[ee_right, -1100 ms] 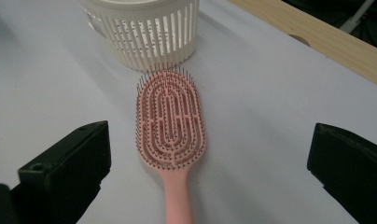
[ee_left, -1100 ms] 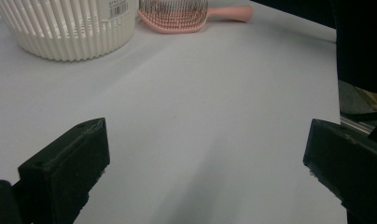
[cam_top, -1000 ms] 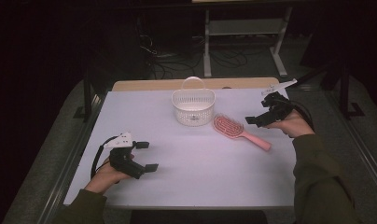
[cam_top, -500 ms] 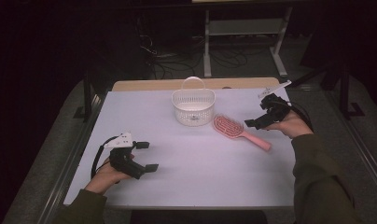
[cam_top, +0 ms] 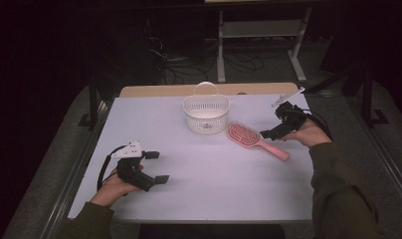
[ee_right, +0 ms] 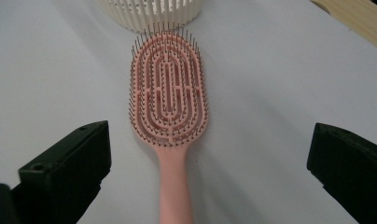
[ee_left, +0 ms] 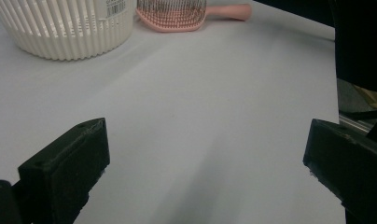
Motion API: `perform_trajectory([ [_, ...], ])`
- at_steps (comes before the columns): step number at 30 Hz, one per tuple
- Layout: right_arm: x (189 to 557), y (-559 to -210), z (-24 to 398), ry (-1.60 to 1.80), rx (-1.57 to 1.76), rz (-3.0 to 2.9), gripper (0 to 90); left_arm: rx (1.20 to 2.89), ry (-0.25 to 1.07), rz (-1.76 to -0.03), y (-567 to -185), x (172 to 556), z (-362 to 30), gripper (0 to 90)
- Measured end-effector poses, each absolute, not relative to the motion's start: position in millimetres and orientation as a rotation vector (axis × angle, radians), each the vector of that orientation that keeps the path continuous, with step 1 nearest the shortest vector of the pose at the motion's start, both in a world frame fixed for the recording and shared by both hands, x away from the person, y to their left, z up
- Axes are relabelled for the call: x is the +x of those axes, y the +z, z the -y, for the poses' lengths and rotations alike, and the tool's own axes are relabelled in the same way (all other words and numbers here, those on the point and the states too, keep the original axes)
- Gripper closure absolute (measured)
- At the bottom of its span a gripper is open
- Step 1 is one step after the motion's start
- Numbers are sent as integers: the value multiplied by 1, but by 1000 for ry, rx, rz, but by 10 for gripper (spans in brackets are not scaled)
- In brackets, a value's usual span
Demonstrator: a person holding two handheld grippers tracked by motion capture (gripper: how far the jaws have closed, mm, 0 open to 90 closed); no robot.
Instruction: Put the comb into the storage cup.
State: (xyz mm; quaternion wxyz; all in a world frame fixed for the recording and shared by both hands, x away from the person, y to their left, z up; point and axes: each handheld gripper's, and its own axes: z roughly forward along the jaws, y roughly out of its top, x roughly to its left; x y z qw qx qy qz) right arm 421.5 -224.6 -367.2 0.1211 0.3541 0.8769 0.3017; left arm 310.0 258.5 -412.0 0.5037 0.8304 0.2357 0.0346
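High view: the pink hairbrush (cam_top: 252, 139) lies bristles up on the white table (cam_top: 214, 184), head just beside the white slotted basket (cam_top: 206, 115), handle pointing toward the right edge. The right gripper (cam_top: 274, 130) sits over the handle end, jaws spread wide and holding nothing; the right gripper view confirms this, with the hairbrush (ee_right: 169, 109) centred between the two black jaws and the handle running down between them. The left gripper (cam_top: 156, 167) rests near the front left of the table, well apart from both items, also wide open and empty; its own view looks across bare table toward the basket (ee_left: 65, 25). Probable step: approach for a grasp on the handle. Risks: closing on the narrow, smooth handle while it lies flat may let the jaw tips scrape the table and skid the brush away. A grip taken far back on the handle leaves the heavier head unsupported, so it may droop or rotate in the jaws. A forward push could drive the head into the light basket and shift it.
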Motion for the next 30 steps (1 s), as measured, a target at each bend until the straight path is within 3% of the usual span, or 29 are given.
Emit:
perform_trajectory([
  [30,428,-387,217,714,1032,-2667,12,2003,84,-570,-412,310,-260,0],
])
